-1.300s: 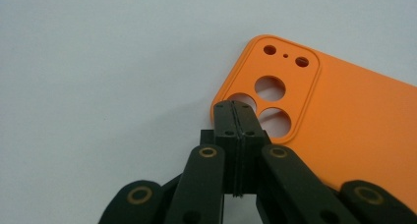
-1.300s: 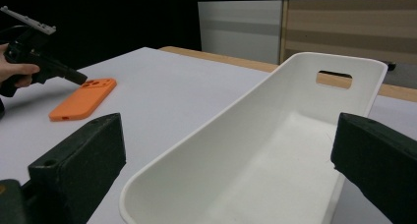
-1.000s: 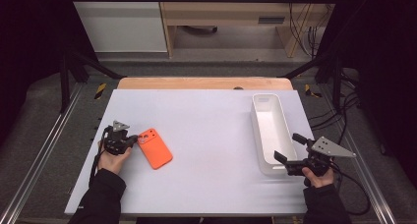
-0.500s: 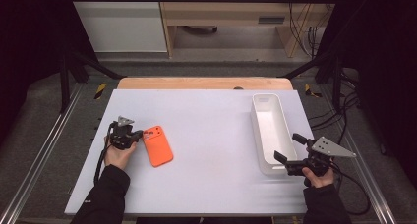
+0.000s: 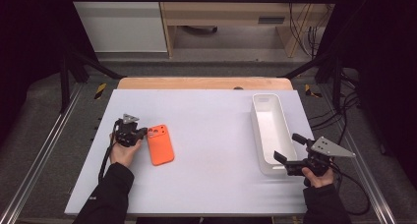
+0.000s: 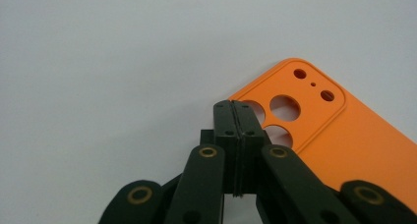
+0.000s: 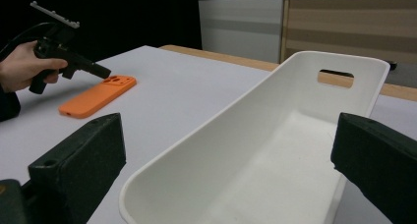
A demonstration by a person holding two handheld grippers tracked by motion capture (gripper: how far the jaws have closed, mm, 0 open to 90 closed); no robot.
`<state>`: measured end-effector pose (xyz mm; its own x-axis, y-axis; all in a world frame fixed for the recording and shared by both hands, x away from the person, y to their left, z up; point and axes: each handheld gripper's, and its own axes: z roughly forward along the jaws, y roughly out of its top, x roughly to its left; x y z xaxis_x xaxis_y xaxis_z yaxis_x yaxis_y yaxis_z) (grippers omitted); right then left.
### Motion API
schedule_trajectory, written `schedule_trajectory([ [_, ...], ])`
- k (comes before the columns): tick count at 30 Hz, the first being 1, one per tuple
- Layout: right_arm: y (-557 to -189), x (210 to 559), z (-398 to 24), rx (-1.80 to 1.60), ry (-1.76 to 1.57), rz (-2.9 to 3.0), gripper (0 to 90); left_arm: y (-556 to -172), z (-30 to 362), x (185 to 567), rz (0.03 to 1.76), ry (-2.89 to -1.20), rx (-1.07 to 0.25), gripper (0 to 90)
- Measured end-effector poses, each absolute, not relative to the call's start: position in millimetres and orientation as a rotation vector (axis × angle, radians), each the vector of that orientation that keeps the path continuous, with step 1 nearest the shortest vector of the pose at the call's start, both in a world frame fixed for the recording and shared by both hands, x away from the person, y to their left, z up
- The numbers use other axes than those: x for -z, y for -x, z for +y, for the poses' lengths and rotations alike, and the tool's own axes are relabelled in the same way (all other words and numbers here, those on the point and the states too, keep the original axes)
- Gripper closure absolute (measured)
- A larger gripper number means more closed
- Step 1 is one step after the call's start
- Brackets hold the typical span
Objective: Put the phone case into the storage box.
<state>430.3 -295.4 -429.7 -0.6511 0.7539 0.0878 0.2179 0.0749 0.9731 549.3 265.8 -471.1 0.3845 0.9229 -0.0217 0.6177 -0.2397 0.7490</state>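
On the pale table, left side: an orange phone case (image 5: 160, 144) lies flat, camera cut-outs toward the far edge, well apart from the white tray (image 5: 272, 133) at the right.
Left gripper: the left gripper (image 5: 141, 134) has its jaws pressed together with nothing between them; in the left gripper view the closed tips (image 6: 236, 117) sit at the case's (image 6: 344, 135) camera corner, low over it. Whether they touch it cannot be told.
Right gripper: the right gripper (image 5: 287, 154) stands spread wide at the tray's near end, its jaws to either side of the near wall (image 7: 196, 150) without pressing on it.
Likely step: a nudge or slide of the case by the closed tips, judging by where they rest.
Risk, case: pushed at one corner only, the case may pivot rather than travel straight, and end up turned or out of easy reach.
Risk, tips: pressed too steeply, the tips could catch in a camera cut-out and flip or drag the thin shell.
Risk, tray: the light tray could skid or tip if the open jaws knock its end wall.
Risk, table edge: a hard shove toward the person could send the case off the near edge.
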Motion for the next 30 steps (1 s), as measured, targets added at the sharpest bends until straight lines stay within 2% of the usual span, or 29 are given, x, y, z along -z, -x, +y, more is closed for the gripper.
schedule_trajectory([
  [30,-430.4,429.7,-295.5,-1.607,-0.957,1.916,0.5,-560.1,223.3,473.0,1.243,-1.971,-0.548,90.0],
])
